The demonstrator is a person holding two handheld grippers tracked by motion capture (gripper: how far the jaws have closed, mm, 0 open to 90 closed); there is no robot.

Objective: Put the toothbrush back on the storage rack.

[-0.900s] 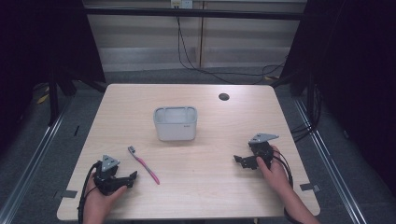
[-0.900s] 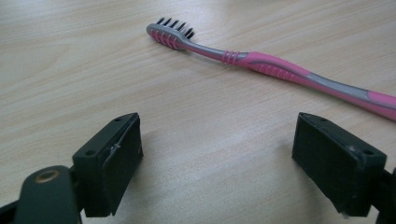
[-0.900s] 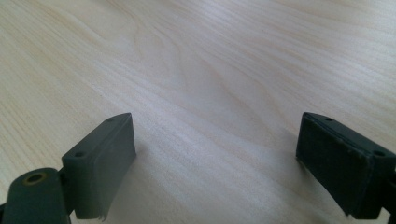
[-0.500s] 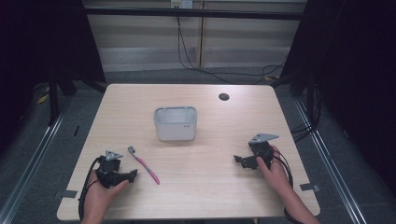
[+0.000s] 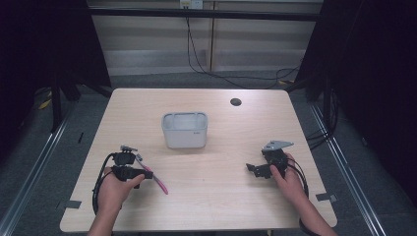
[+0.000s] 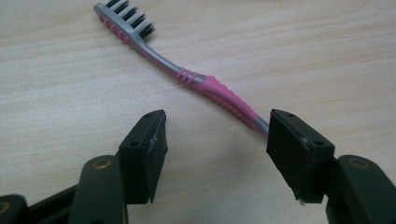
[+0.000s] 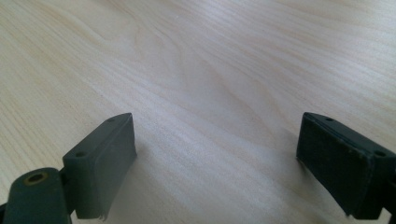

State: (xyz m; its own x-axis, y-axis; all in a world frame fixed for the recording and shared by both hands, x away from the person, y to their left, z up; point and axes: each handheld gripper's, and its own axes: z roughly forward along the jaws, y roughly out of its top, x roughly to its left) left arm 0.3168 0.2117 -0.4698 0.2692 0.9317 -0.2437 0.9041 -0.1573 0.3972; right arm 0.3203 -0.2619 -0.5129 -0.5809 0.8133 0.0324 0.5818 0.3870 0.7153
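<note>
On the wooden table, a pink and grey toothbrush lay flat just ahead of the left gripper, whose jaws stood wide apart, its handle end reaching one jaw. The right gripper gaped equally wide over bare wood. A white container stood mid-table.

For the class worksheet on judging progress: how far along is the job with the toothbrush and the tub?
Done: nothing moved; the pink toothbrush lies flat on the table, and the grey tub stands apart. In hand: the left hand-held gripper is open beside the handle. Left: probably grasping it. The right hand-held gripper is open over bare wood.
</note>
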